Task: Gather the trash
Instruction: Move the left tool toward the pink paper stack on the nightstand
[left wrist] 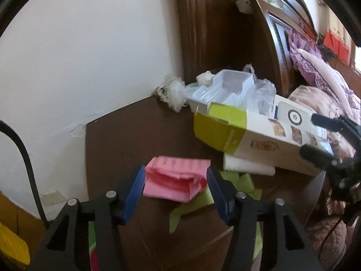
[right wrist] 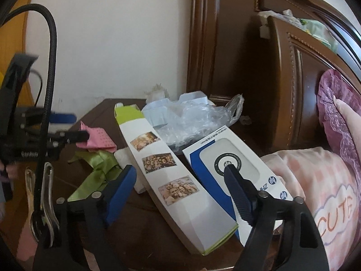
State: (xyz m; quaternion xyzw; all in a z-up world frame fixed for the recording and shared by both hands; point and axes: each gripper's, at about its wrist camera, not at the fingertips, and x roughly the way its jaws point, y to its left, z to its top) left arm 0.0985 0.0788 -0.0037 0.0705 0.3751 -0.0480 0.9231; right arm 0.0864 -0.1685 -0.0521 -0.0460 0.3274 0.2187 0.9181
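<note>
A crumpled pink paper [left wrist: 174, 180] lies on the dark wooden nightstand [left wrist: 126, 135], on top of green ribbon scraps [left wrist: 198, 201]. My left gripper [left wrist: 174, 180] is open, its blue pads on either side of the pink paper. A long white and green cardboard box [right wrist: 171, 169] with photos on it lies across the nightstand, holding a clear plastic tray [right wrist: 180, 110] and plastic film [right wrist: 198, 122]. My right gripper [right wrist: 180, 176] is open around the near end of the box. In the left wrist view, the box [left wrist: 259, 133] shows at right, with the right gripper [left wrist: 315, 135] at its end.
A white wall [left wrist: 90, 45] stands behind the nightstand. A dark wooden headboard [right wrist: 282, 79] and a bed with pink pillows [right wrist: 327, 169] lie to the right. White foam [left wrist: 246, 164] sits under the box. A tissue clump [left wrist: 173, 92] sits in the back corner.
</note>
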